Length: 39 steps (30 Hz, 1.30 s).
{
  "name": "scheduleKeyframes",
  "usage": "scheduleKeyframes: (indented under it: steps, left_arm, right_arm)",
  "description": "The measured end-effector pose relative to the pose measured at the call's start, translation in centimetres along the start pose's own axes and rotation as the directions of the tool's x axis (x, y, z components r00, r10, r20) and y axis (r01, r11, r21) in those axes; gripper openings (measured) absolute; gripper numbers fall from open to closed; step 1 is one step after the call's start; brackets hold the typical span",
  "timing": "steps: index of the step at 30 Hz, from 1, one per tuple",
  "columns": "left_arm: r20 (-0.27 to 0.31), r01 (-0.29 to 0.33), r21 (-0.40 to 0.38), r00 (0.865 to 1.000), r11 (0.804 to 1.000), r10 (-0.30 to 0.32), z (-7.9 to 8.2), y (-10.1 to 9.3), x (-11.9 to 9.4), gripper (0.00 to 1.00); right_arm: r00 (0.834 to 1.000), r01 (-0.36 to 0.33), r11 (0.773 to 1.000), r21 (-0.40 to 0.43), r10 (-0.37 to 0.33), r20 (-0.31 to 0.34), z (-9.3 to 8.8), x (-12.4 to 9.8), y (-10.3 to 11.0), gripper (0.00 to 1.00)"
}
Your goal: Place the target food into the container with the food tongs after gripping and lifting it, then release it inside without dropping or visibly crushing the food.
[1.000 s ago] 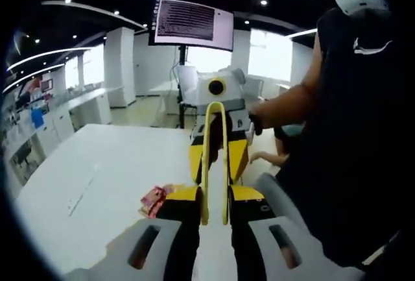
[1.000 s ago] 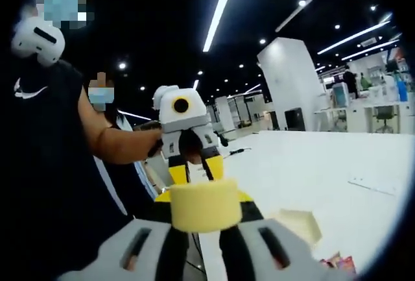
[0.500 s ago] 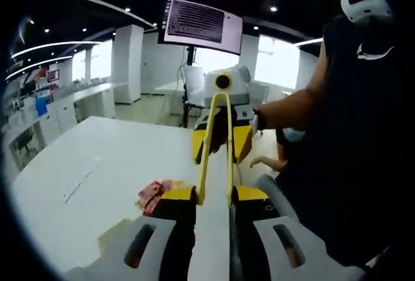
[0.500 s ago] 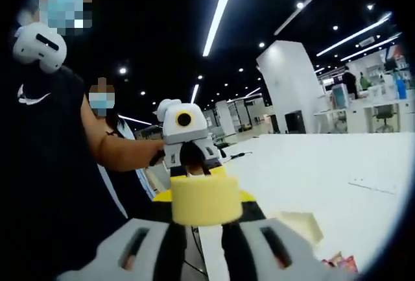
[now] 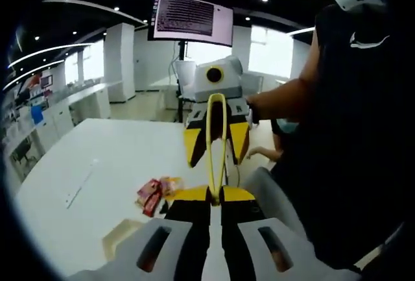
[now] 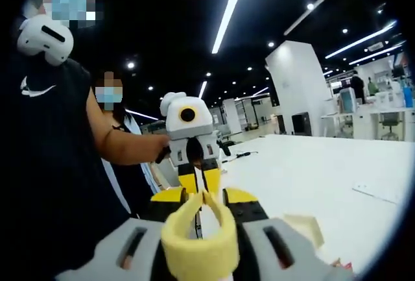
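1. Left gripper (image 5: 216,195) had its jaws drawn nearly together, clamped on the tip end of the yellow food tongs (image 5: 209,132), so we saw the two arms pinched together.
2. Right gripper (image 6: 204,196) kept its jaws wider apart, and they seemed pressed on the looped end of the same tongs.
3. We saw a wide white table (image 5: 110,158) in a bright open room with ceiling strip lights and one hanging monitor (image 5: 191,18).
4. We found the target food, a small heap of red snack packets (image 5: 152,193), lying on the table to the left of the left gripper's jaws. We could not count the packets.
5. We counted one beige container (image 5: 120,235) near the packets, one pair of tongs, two grippers, and two people (image 6: 52,164) in the right gripper view.
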State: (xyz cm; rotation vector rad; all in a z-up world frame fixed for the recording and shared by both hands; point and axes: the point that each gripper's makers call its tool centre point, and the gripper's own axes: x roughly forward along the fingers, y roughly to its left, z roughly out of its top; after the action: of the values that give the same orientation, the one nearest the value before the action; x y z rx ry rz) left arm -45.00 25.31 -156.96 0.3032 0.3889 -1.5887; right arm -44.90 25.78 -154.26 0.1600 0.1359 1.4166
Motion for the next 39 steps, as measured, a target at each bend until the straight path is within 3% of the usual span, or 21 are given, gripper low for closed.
scheduleKeyframes:
  steps: [15, 23, 26, 39]
  left_arm:
    - [0.009, 0.032, -0.023, 0.999, 0.999, -0.032, 1.5, -0.5, 0.4, 0.0]
    - [-0.019, 0.037, -0.019, 0.999, 0.999, -0.037, 1.1, -0.6, 0.4, 0.0]
    - [-0.014, 0.04, -0.027, 0.999, 0.999, -0.04, 1.3, -0.6, 0.4, 0.0]
    - [-0.043, 0.05, -0.037, 0.998, 0.998, -0.052, 0.7, -0.9, 0.6, 0.01]
  right_arm:
    - [1.0, -0.027, 1.0, 0.0, 0.027, -0.005, 0.2, 0.6, 0.7, 0.23]
    - [1.0, -0.027, 1.0, 0.011, 0.027, 0.01, 0.7, 0.5, 0.6, 0.25]
    - [1.0, -0.023, 0.999, -0.025, 0.024, 0.015, 0.7, 0.5, 0.7, 0.19]
    - [0.999, -0.03, 0.999, -0.035, 0.028, -0.033, -0.2, 0.6, 0.8, 0.19]
